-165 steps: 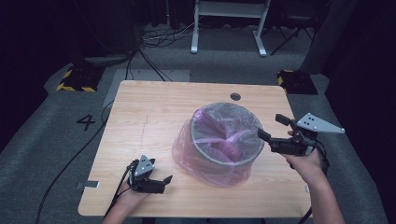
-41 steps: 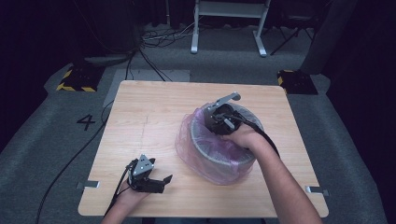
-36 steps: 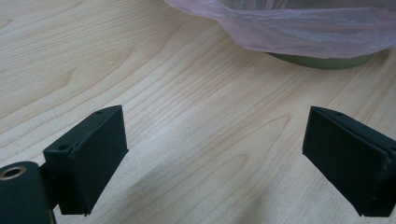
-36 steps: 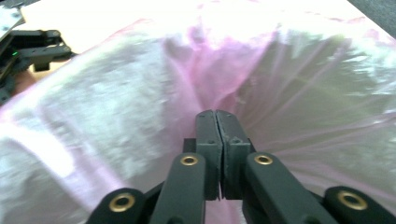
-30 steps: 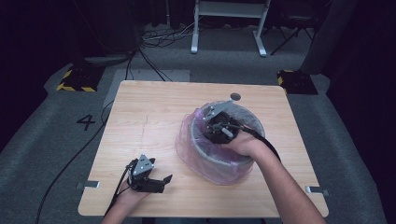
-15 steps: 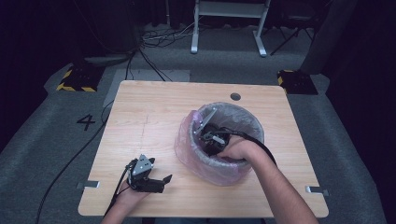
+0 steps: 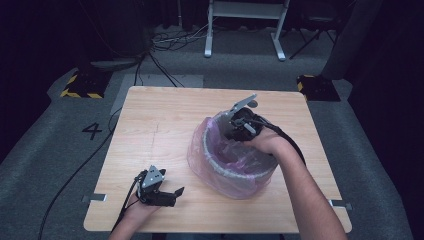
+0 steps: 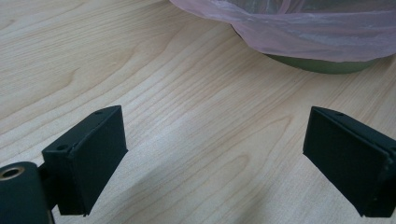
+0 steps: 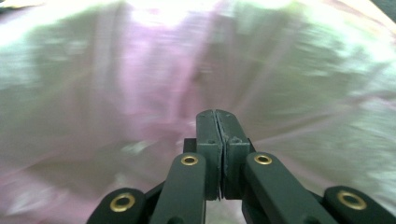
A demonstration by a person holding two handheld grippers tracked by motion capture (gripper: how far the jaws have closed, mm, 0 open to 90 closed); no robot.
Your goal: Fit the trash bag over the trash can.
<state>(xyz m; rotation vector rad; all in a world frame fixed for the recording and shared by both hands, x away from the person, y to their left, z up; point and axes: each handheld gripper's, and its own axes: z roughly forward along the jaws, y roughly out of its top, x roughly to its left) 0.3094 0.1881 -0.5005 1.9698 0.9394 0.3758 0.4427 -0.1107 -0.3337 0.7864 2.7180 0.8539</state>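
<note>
Wooden table, pink bag around right hand-held gripper, jaws together.

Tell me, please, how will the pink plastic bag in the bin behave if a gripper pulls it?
The pink plastic bag looks thin and translucent, draping in folds over the round bin, so it is probably floppy and very light. Its glossy film may slip between shut jaws. A hard pull could perhaps tear it or drag it off the rim.

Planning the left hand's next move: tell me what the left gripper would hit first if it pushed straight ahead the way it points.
Most likely the pink bag draped over the bin. The left gripper has its jaws open over bare table, with nothing in between; how far off the bag lies is hard to judge.
</note>
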